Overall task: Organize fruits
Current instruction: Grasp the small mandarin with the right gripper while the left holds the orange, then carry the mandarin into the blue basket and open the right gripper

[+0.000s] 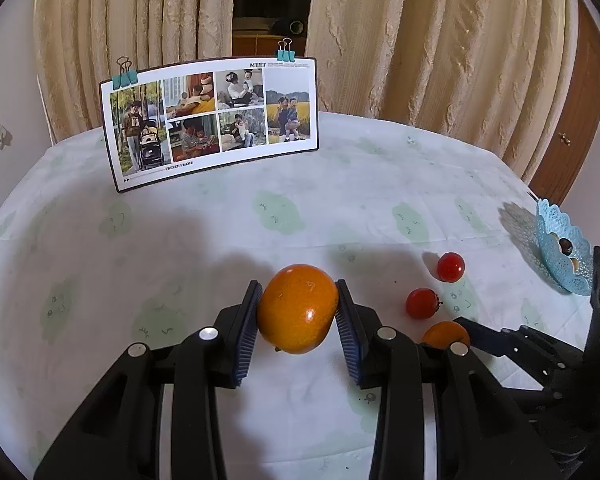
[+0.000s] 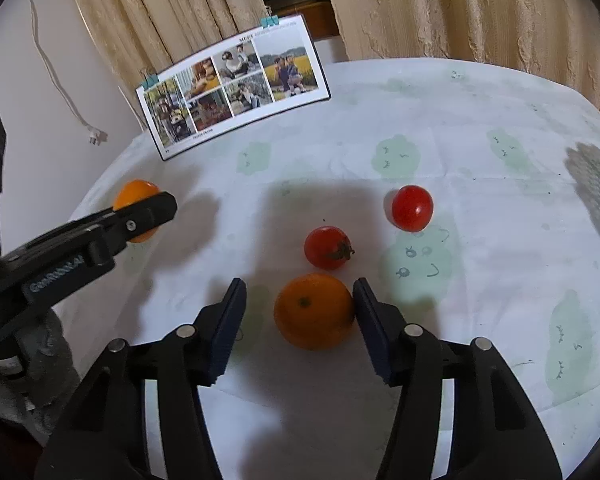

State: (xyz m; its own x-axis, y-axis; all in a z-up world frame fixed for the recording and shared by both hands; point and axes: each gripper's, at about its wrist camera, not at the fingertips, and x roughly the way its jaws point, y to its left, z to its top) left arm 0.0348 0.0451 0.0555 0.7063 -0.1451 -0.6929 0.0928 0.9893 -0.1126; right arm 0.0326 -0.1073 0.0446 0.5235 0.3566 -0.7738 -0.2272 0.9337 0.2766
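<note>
Right wrist view, table: the round table under a white cloth with pale green prints [image 2: 340,152] carries all the loose fruit; a card of photographs stands at its far edge.
Basket: the light-blue lacy plastic basket [image 1: 560,248] sits near the table's right edge, and I judge it the place for the fruit.
Left gripper [image 1: 298,312]: clamped on a large round orange mandarin [image 1: 298,308], both blue pads pressing its sides, lifted clear of the cloth.
Right gripper [image 2: 300,316]: half open around a second orange mandarin [image 2: 314,311] that rests on the cloth; the right pad touches it, the left pad stands apart.
Advice: centre the fruit before closing, squeeze gently, lift straight.
Tomatoes: two small red cherry tomatoes [image 2: 328,248] [image 2: 412,208] lie just beyond; keep the fingers off them.
</note>
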